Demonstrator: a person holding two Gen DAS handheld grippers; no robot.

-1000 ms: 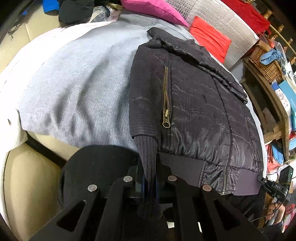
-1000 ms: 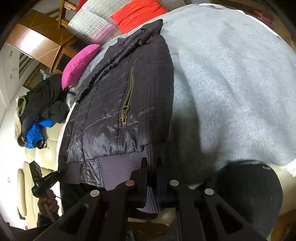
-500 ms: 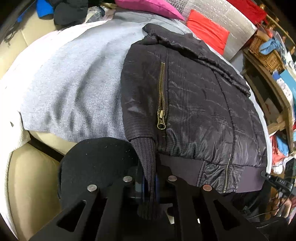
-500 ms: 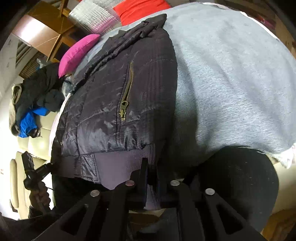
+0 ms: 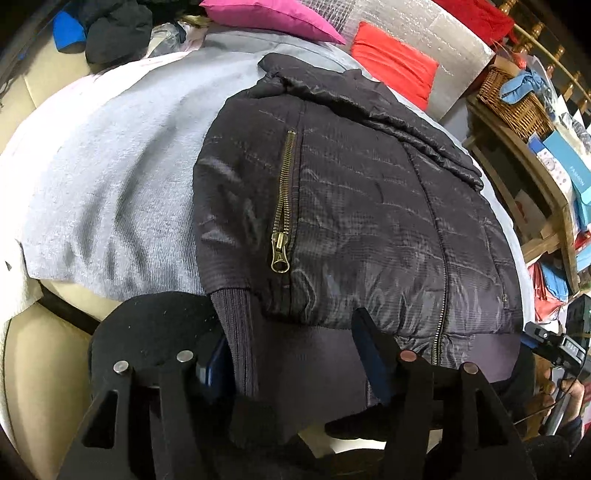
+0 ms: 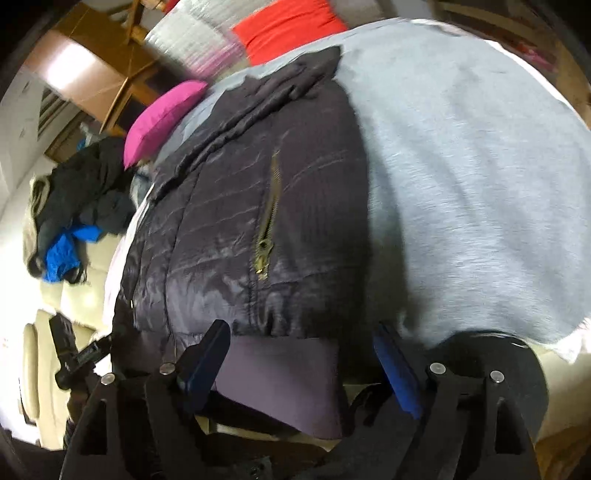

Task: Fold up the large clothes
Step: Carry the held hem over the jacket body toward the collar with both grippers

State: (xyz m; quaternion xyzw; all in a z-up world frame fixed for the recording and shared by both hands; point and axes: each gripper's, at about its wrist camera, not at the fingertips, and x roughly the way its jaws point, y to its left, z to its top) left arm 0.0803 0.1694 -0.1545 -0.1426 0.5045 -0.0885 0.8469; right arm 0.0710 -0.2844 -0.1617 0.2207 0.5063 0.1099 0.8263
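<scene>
A dark quilted jacket (image 5: 362, 206) with brass zips lies flat on a grey sheet (image 5: 110, 177), its hem toward me. My left gripper (image 5: 291, 350) is opening at the hem's left corner. The ribbed cuff (image 5: 236, 332) hangs loose between its jaws, close to the left finger (image 5: 216, 363). In the right wrist view the same jacket (image 6: 229, 221) fills the middle. My right gripper (image 6: 301, 354) is opening too, wide apart around the ribbed hem band (image 6: 284, 376), pads not pressing it.
A pink cushion (image 5: 269, 14), a red cushion (image 5: 395, 62) and a silver pad lie beyond the collar. A wooden shelf with a wicker basket (image 5: 513, 99) stands at the right. A heap of dark and blue clothes (image 6: 74, 221) sits on a cream sofa.
Both grippers were shut, the left on the cuff and the right on the hem band. Both have opened and let the fabric go. The jacket now looks closer.
</scene>
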